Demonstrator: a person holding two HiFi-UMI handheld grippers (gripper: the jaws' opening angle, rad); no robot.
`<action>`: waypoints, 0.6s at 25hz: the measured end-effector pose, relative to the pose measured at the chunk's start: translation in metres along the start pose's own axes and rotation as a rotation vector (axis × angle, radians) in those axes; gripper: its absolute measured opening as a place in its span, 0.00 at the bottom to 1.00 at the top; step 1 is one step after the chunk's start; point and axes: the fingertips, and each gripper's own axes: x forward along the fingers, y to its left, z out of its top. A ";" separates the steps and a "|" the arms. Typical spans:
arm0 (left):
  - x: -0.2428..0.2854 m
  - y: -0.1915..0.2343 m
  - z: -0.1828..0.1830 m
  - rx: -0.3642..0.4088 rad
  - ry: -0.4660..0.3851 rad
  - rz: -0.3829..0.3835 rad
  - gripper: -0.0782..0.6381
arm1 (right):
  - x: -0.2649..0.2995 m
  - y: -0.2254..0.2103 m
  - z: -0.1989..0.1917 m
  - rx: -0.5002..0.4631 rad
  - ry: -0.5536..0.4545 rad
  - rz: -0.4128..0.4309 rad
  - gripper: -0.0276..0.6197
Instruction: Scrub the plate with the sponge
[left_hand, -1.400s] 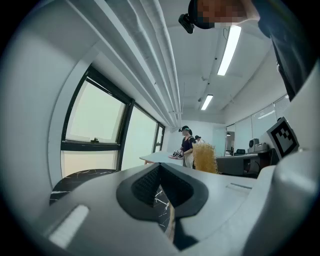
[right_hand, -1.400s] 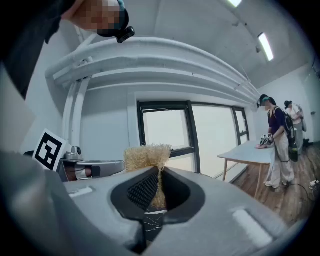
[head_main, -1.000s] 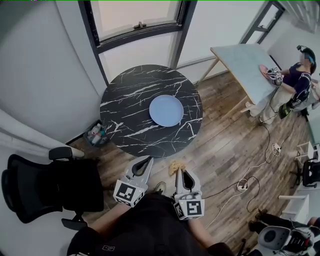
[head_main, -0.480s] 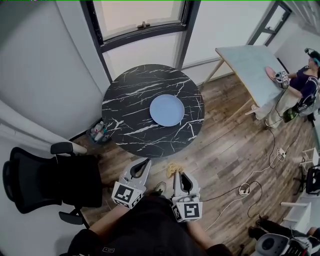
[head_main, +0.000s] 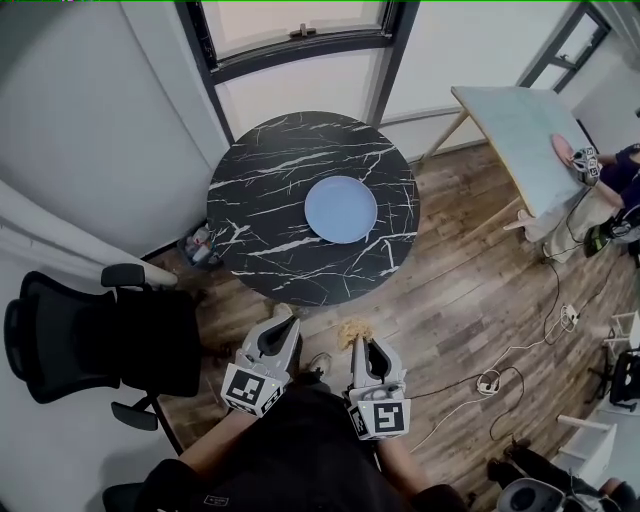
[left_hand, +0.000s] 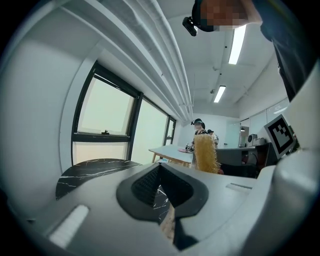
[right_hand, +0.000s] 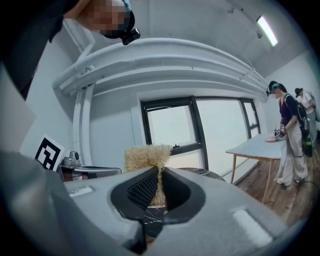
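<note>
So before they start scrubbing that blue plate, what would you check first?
1. Grip on the sponge: ok, the right gripper is shut on it.
2. Is the left gripper free: ok, shut with nothing in it.
3. Is the plate placed: ok, flat on the round table.
4. Plate in reach: not ok, both grippers hang over the floor, short of the table.
5. Dirt on the plate: cannot tell.

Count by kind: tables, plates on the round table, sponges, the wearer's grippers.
Tables: 2 (round marble table, rectangular table)
Plates on the round table: 1 (blue plate)
Sponges: 1 (sponge)
Grippers: 2 (left gripper, right gripper)
Total: 6
</note>
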 end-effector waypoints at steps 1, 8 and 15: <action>0.004 0.004 0.002 -0.004 -0.001 0.002 0.11 | 0.005 -0.002 0.001 -0.002 0.001 0.000 0.08; 0.052 0.047 0.008 -0.036 -0.019 -0.008 0.11 | 0.053 -0.016 0.005 -0.029 0.025 -0.034 0.08; 0.102 0.103 0.015 -0.062 0.007 -0.042 0.11 | 0.127 -0.027 0.012 -0.044 0.063 -0.066 0.08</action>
